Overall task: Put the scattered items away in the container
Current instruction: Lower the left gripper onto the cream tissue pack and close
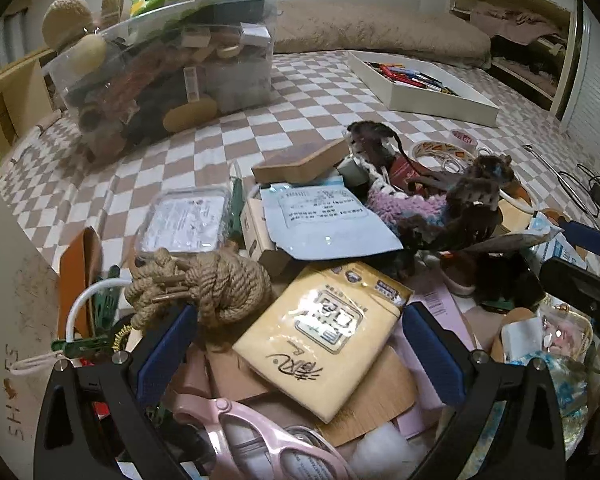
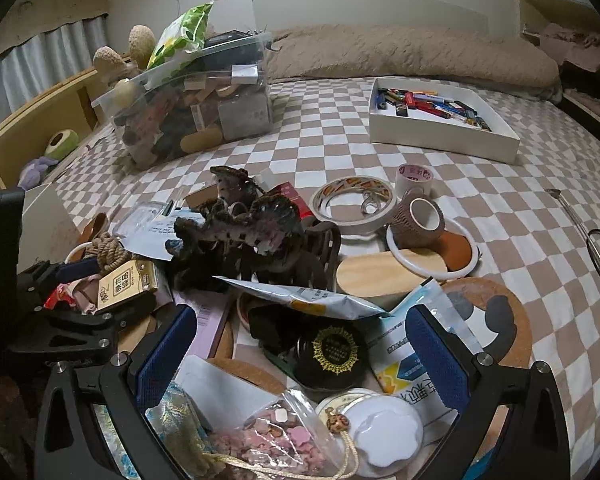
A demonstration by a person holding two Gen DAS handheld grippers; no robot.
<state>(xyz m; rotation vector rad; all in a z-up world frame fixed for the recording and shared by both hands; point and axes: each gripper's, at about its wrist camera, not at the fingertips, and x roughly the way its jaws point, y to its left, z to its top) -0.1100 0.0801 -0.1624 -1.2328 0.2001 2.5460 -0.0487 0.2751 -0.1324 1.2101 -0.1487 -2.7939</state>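
Both tongs gape wide and hold nothing. The left gripper hangs over a yellow tissue pack lying slantwise on the heap, with a knotted jute rope just beside its left finger and pink scissors below. The right gripper hovers above a black round tin half buried under a foil pouch.

The clear plastic bin stands well apart across the checked bedspread — already heaped past its rim. Anything dropped on top may slide off. Closing on the slick tissue pack could snag the rope — or drag loose neighbours along.
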